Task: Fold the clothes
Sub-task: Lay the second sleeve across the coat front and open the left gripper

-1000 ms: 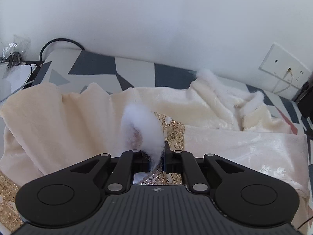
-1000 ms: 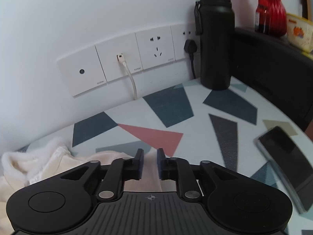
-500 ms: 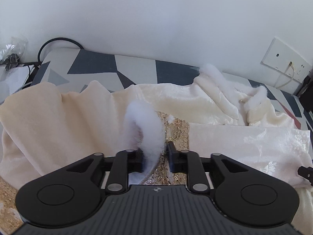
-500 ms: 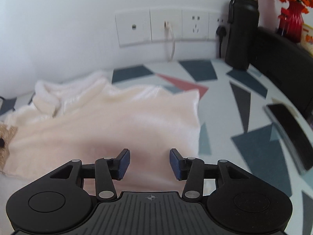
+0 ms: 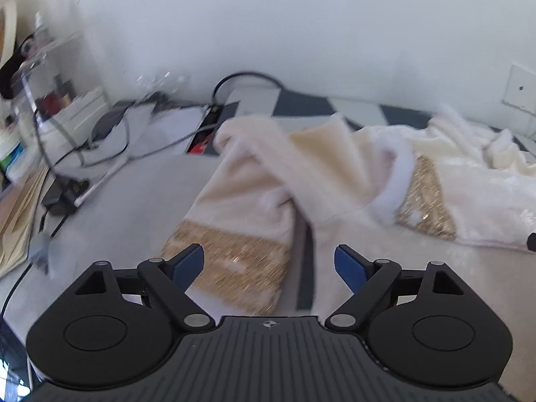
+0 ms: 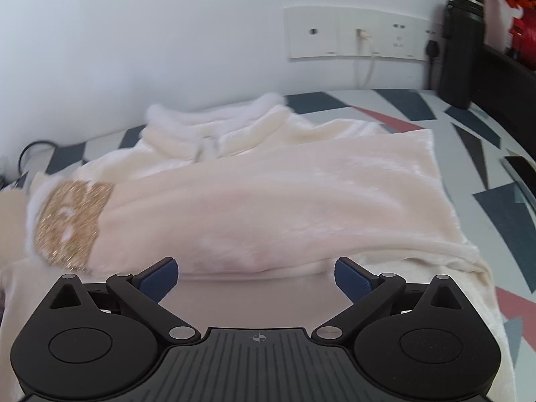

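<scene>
**Both grippers opening above the cream garment**

The left gripper [image 5: 269, 264] is hanging over the garment's near part with its jaws opening wide; nothing is sitting between the blue pads [image 5: 188, 263], and they are pressing on no cloth. Just beyond them a gold sequin band [image 5: 231, 268] is lying at the cloth's near left end, with a dark strip of the table showing beside it. The right gripper [image 6: 256, 276] is likewise spreading its jaws, the pads standing clear of the fabric with only the smooth folded panel below them.

The cream garment [image 6: 268, 197] is lying across the middle of the patterned table [image 6: 495, 201], reaching toward the back edge by the wall. A sleeve is lying folded across the body, its gold cuff [image 6: 70, 221] (edged in white fur) resting toward the table's left side. The fluffy white collar [image 6: 214, 117] is bunching near the back edge. In the left wrist view the same fur trim [image 5: 395, 181] is curling beside a second patch of gold.

Farther off, a phone [image 6: 521, 171] is resting at the table's right edge, a black bottle [image 6: 460, 47] is standing at the back right corner, and a socket panel [image 6: 355, 31] is carrying a white cable on the wall. Cables and clutter [image 5: 100, 140] are crowding the space past the table's left edge, blurred.
</scene>
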Motion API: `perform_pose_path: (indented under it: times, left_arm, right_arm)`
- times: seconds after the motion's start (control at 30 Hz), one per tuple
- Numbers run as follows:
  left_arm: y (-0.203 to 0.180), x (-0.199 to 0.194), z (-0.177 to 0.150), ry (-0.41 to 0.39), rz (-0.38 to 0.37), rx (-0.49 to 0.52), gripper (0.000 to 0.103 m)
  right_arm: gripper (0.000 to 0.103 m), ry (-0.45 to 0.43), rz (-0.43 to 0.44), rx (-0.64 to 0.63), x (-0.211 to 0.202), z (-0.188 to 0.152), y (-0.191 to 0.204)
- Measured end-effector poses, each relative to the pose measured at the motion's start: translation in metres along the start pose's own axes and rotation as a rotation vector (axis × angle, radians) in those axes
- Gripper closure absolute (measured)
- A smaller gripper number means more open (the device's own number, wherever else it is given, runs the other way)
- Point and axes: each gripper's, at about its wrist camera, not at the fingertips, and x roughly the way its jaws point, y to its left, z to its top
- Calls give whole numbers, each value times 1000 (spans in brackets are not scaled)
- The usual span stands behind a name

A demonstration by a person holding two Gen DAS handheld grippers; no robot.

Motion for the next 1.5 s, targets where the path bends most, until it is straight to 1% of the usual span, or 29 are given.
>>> perform_pose_path:
  times: [0.13, 0.17, 0.23, 0.3, 0.33, 0.37, 0.4, 0.43, 0.47, 0.5, 0.57, 0.67, 0.73, 0.83, 0.87, 0.93, 0.97, 1.0, 1.03, 1.1, 1.13, 1.17, 1.2, 1.23, 1.27, 1.33, 1.4, 1.47, 1.5]
  left_arm:
    - [30, 4, -13, 76, 24, -129, 16]
    - [35, 6, -14, 81, 40, -146, 16]
    - [42, 11, -15, 76, 41, -177, 16]
    - [47, 18, -15, 80, 17, -209, 17]
    - [50, 22, -14, 82, 4, -224, 30]
    - [53, 24, -13, 80, -15, -243, 68]
    - [56, 26, -10, 84, -30, -268, 90]
    - [58, 24, -6, 76, -37, -296, 96]
    - [57, 14, 0, 27, -29, -291, 97]
    - [55, 4, 5, -28, -18, -281, 97]
    - [43, -25, 24, -165, -39, -219, 97]
    - [13, -67, 60, -334, -181, -124, 98]
    - [-20, -89, 79, -406, -322, -64, 98]
    - [-78, -102, 96, -365, -653, 20, 97]
    - [-102, -101, 97, -325, -744, 64, 97]
    - [-142, -84, 93, -221, -795, 142, 95]
    - [-162, -76, 90, -168, -815, 180, 90]
    - [-177, -62, 87, -102, -794, 198, 90]
    - [-188, -48, 83, -46, -755, 213, 84]
    - [-192, -29, 74, 4, -677, 216, 80]
    - [-187, -24, 70, 14, -654, 200, 73]
    - [-178, -22, 70, 17, -650, 179, 63]
    - [-169, -21, 69, 20, -650, 157, 57]
    - [-157, -21, 70, 8, -650, 139, 46]
    - [-145, -22, 72, -6, -650, 121, 38]
    - [-118, -24, 74, -45, -626, 93, 34]
    - [-93, -23, 71, -75, -596, 81, 32]
    - [-78, -18, 62, -101, -499, 128, 29]
    - [-75, -14, 55, -101, -433, 175, 29]
  right_arm:
    - [4, -9, 4, -28, -5, -2, 16]
    - [4, -9, 2, -30, -6, -1, 17]
    - [4, -8, -6, -30, -7, -1, 17]
    - [4, -8, -17, -20, -8, 0, 14]
    - [3, -8, -25, -13, -9, 0, 13]
    - [3, -7, -33, -5, -9, 0, 11]
    - [3, -6, -42, 4, -10, 0, 8]
    - [3, -6, -52, 17, -11, 0, 5]
    - [3, -7, -62, 31, -12, 1, 0]
    - [3, -10, -77, 47, -13, 1, -5]
    - [4, -18, -112, 82, -14, 3, -16]
    - [3, -24, -154, 169, -17, 6, -38]
    - [3, -39, -184, 224, -21, 8, -55]
    - [3, -63, -229, 297, -27, 10, -78]
    - [3, -70, -246, 308, -30, 10, -85]
    - [4, -78, -284, 324, -33, 8, -99]
    - [4, -76, -296, 336, -34, 6, -105]
    - [4, -73, -307, 349, -35, 3, -112]
    - [4, -70, -317, 361, -35, 0, -118]
    - [4, -66, -333, 384, -36, -5, -129]
    - [4, -66, -333, 389, -37, -8, -131]
    - [4, -68, -332, 391, -38, -11, -133]
    - [4, -69, -329, 385, -38, -13, -133]
    - [4, -69, -324, 376, -38, -14, -133]
    - [5, -69, -320, 367, -37, -16, -132]
    - [7, -71, -290, 337, -37, -17, -125]
    - [8, -82, -241, 291, -38, -15, -113]
    - [9, -104, -175, 224, -40, -13, -97]
    - [9, -117, -135, 185, -42, -11, -86]
